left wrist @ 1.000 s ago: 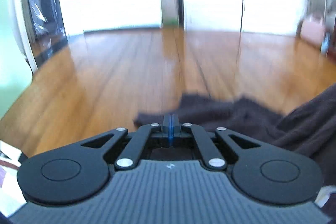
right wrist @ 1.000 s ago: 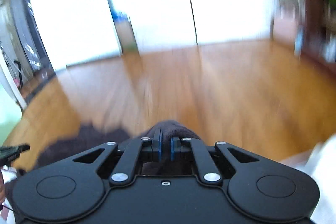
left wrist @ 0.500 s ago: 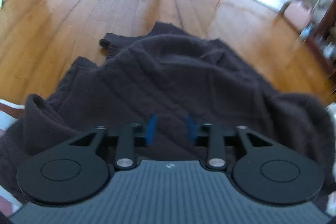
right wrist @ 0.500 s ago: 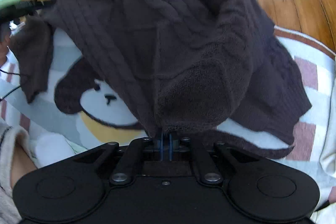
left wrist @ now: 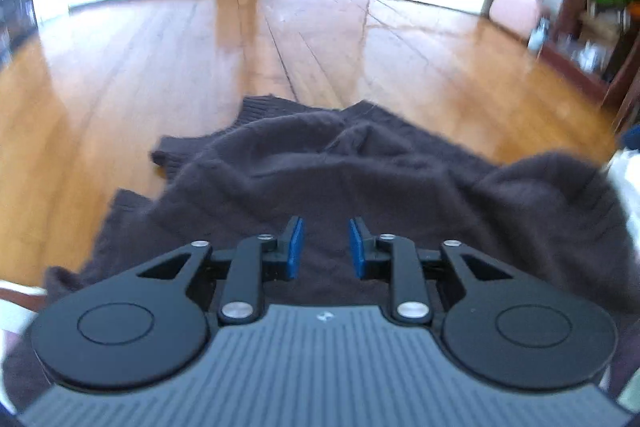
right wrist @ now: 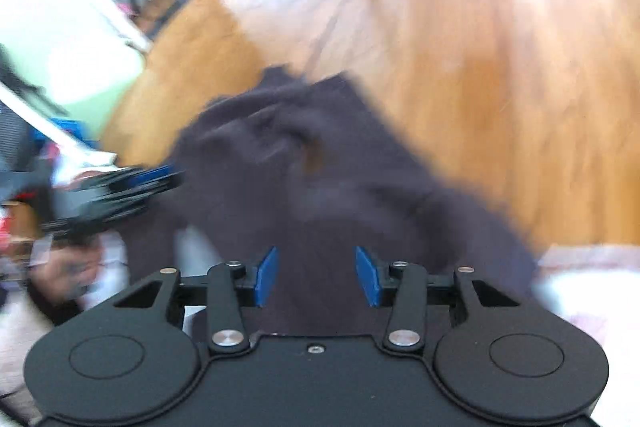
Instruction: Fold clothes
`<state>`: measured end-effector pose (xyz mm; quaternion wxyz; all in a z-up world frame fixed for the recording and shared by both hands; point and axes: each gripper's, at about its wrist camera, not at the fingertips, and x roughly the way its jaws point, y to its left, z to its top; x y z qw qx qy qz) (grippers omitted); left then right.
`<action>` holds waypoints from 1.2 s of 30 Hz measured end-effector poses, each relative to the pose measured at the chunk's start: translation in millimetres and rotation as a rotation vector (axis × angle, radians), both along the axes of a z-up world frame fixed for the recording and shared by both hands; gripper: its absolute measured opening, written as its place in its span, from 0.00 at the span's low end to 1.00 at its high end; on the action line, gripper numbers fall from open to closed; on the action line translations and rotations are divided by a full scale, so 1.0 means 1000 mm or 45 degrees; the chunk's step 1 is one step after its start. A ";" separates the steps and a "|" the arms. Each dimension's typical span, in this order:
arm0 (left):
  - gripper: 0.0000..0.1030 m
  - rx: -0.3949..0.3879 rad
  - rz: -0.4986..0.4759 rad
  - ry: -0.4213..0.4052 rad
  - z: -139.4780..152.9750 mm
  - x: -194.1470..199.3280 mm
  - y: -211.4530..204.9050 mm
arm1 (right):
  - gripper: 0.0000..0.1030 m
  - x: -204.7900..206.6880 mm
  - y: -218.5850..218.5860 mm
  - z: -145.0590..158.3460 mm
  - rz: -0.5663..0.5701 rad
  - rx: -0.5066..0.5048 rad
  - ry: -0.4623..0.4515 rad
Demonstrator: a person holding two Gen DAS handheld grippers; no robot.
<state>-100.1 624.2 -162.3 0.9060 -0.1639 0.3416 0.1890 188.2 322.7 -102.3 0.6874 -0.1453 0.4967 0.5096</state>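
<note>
A dark brown knit sweater (left wrist: 360, 187) lies crumpled, its far part spilling onto the wooden floor (left wrist: 120, 67). My left gripper (left wrist: 323, 247) is open and empty just above the sweater's near part. My right gripper (right wrist: 316, 275) is open and empty over the same sweater (right wrist: 320, 167), which looks blurred in the right wrist view. The left gripper also shows in the right wrist view (right wrist: 132, 183), at the sweater's left edge.
A striped light blanket (right wrist: 580, 287) lies under the sweater's near part. A dark wooden shelf unit (left wrist: 592, 7) with small items and a pink object (left wrist: 516, 3) stand at the far right. Bright doors line the far wall.
Both grippers opened and let go of the sweater, the left first. The sweater dropped and now lies on the blanket and floor. Both cameras tilted up from it.
</note>
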 end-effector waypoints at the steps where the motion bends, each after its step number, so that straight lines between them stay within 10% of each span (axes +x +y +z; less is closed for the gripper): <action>1: 0.30 -0.046 0.008 -0.016 0.001 0.005 0.009 | 0.48 0.012 0.015 -0.003 0.010 -0.030 -0.072; 7: 0.42 0.098 -0.055 0.170 0.002 0.088 0.051 | 0.48 0.074 0.097 -0.055 0.153 -0.189 -0.081; 17: 0.50 0.025 -0.136 0.399 -0.043 0.169 0.095 | 0.59 0.069 0.151 -0.134 0.236 -0.351 -0.169; 19: 0.58 -0.021 -0.133 0.462 -0.057 0.179 0.102 | 0.48 0.063 0.150 -0.140 0.306 -0.320 -0.153; 20: 0.70 -0.044 -0.131 0.494 -0.064 0.185 0.106 | 0.20 0.054 0.150 -0.139 0.370 -0.323 -0.200; 22: 0.85 -0.088 -0.126 0.548 -0.076 0.194 0.112 | 0.12 0.032 0.152 -0.128 0.518 -0.370 -0.349; 24: 0.69 -0.043 -0.178 0.526 -0.073 0.192 0.108 | 0.10 0.019 0.157 -0.113 0.589 -0.411 -0.475; 26: 0.06 0.046 -0.259 0.499 -0.065 0.189 0.098 | 0.08 0.020 0.165 -0.092 0.563 -0.416 -0.554; 36: 0.04 0.394 0.309 0.119 0.037 0.106 0.093 | 0.07 0.002 0.208 0.015 0.388 -0.099 -1.091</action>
